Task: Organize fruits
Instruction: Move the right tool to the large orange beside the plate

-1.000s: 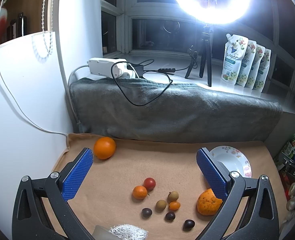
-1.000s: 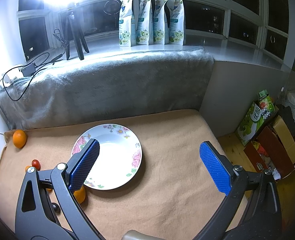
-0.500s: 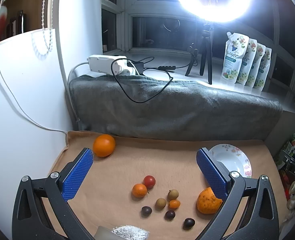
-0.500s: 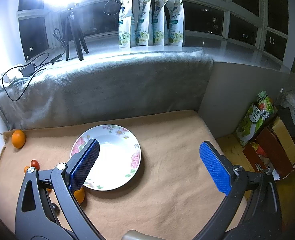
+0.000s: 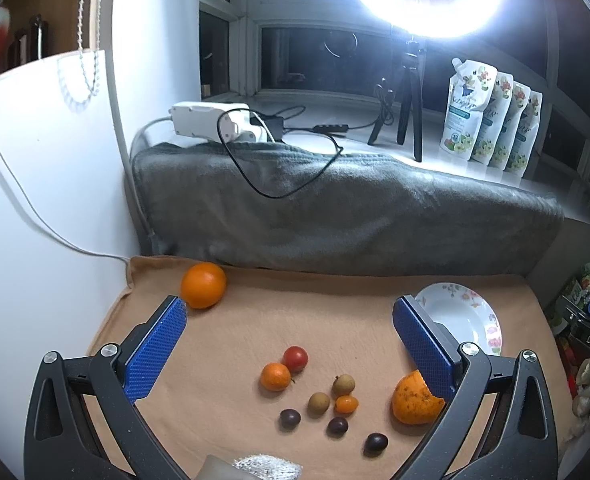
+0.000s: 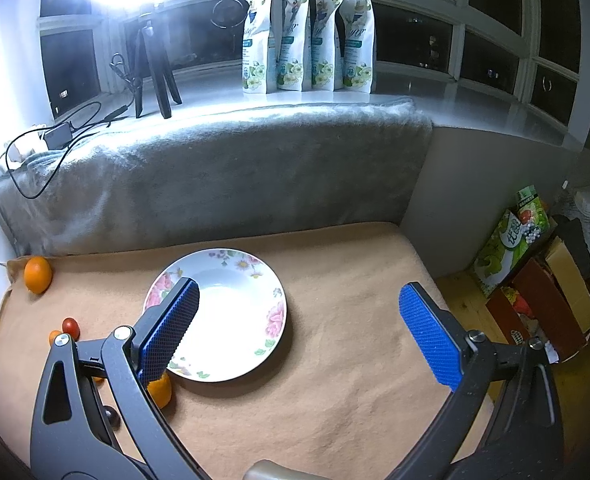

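Both the left gripper (image 5: 289, 344) and the right gripper (image 6: 297, 330) are wide apart and hold nothing. The little fruits (image 5: 319, 402) lie on the tan blanket (image 5: 335, 320). Farther off, the plate (image 6: 231, 312) has no fruit, so the job looks not started.

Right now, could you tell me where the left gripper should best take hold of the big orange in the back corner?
Probably across the big orange at its widest middle, from above: it is round, and the grey blanket crowds behind it.
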{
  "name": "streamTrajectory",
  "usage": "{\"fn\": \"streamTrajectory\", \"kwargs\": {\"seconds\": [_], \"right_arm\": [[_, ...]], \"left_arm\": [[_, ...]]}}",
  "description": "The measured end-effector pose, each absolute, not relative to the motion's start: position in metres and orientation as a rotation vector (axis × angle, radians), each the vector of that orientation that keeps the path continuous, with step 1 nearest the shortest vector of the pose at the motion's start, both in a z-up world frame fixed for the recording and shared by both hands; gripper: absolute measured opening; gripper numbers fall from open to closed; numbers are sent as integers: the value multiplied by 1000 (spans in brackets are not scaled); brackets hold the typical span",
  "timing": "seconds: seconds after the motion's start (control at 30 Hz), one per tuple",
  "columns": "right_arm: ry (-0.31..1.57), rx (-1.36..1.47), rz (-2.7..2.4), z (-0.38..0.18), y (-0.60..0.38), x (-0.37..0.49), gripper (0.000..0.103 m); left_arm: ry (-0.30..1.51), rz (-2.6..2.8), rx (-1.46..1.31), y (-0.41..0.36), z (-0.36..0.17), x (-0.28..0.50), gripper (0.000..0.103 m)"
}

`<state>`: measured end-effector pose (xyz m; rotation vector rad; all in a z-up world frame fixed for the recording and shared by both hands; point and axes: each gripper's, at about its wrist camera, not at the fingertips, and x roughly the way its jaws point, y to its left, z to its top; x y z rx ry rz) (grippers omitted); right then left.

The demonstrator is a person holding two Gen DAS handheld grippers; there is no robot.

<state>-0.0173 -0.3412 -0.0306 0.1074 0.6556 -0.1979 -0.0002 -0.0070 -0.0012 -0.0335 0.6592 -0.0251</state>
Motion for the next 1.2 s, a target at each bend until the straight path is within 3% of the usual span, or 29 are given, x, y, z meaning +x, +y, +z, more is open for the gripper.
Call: {"fn": "streamTrajectory", "kwargs": {"seconds": [0.43, 0.53, 0.67, 0.87, 0.97, 1.2], "right_arm": [[745, 160, -79, -48, -332, -12, 102], [781, 188, -33, -53, -329, -11, 95], [814, 220, 10, -60, -325, -11, 94], [884, 269, 111, -76, -314, -11, 94], [914, 282, 158, -85, -305, -8, 88], [973, 274, 271, -106, -280, -10, 87]], "left_arm": [[789, -130, -89, -14, -27, 7, 98], [826, -162, -114, -15, -36, 9, 95], [871, -222, -129, -22, -45, 12, 89], [963, -348, -190, -33, -59, 21, 88], [1009, -393, -226, -39, -68, 26, 83], [1152, -506, -282, -52, -92, 38, 78]]}}
